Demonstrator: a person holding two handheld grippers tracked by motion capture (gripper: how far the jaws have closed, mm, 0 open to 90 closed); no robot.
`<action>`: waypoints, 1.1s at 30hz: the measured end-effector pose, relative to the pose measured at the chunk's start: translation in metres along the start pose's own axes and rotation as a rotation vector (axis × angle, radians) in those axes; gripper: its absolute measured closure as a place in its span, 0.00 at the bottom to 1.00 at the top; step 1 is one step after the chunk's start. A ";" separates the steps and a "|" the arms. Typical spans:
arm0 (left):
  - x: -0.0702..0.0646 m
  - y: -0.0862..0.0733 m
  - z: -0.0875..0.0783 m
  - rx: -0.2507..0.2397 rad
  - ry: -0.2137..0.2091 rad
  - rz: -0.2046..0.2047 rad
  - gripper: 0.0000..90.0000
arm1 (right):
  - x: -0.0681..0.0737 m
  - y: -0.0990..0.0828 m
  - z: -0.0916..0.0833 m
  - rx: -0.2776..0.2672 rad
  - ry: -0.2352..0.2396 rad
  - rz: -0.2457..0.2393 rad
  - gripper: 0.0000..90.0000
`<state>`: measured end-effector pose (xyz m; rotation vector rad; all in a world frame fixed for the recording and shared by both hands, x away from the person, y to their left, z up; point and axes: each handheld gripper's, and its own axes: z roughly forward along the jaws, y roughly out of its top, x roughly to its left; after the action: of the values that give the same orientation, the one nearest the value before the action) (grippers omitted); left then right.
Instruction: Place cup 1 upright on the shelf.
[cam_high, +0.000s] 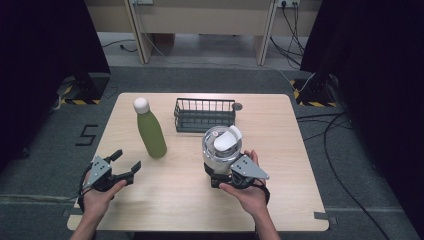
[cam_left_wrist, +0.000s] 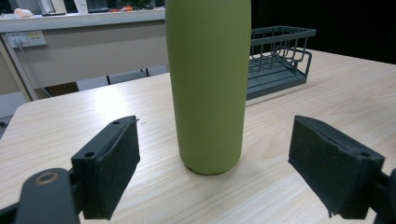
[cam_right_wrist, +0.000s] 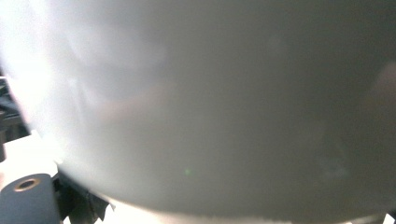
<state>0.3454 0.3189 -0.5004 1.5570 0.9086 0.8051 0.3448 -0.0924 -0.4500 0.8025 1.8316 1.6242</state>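
A lab-like recording room: black curtains (cam_high: 45, 35), floor cables (cam_high: 340, 150), hazard-taped stand bases (cam_high: 80, 92), grey carpet (cam_high: 45, 150).

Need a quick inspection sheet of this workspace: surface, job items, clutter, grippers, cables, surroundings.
Surface: light wood table, nothing spilled on it.
Job's things: green bottle with white cap, upright at left; silver jug with white lid, upright near the middle; dark wire basket at the far edge, nothing seen inside.
Clutter: small round dark object beside the basket, too small to identify.
Grippers: left gripper open, jaws either side of the green bottle but short of it; right gripper against the jug's base, closure cannot be judged.
Cables: several on the floor at right and near the wall sockets.
Surroundings: grey carpet, black curtains both sides, bench behind.
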 end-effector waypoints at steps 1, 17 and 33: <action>0.000 0.000 0.000 0.000 0.000 0.000 0.17 | -0.002 0.002 0.000 -0.003 -0.013 -0.004 0.12; 0.000 -0.001 0.001 0.003 -0.002 -0.001 0.18 | -0.023 0.017 0.010 -0.031 -0.113 0.009 0.12; -0.001 -0.001 0.001 0.004 0.004 -0.004 0.18 | -0.038 0.026 0.020 -0.037 -0.164 0.019 0.12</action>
<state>0.3457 0.3180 -0.5016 1.5569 0.9162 0.8051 0.3866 -0.1055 -0.4253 0.9111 1.6805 1.5505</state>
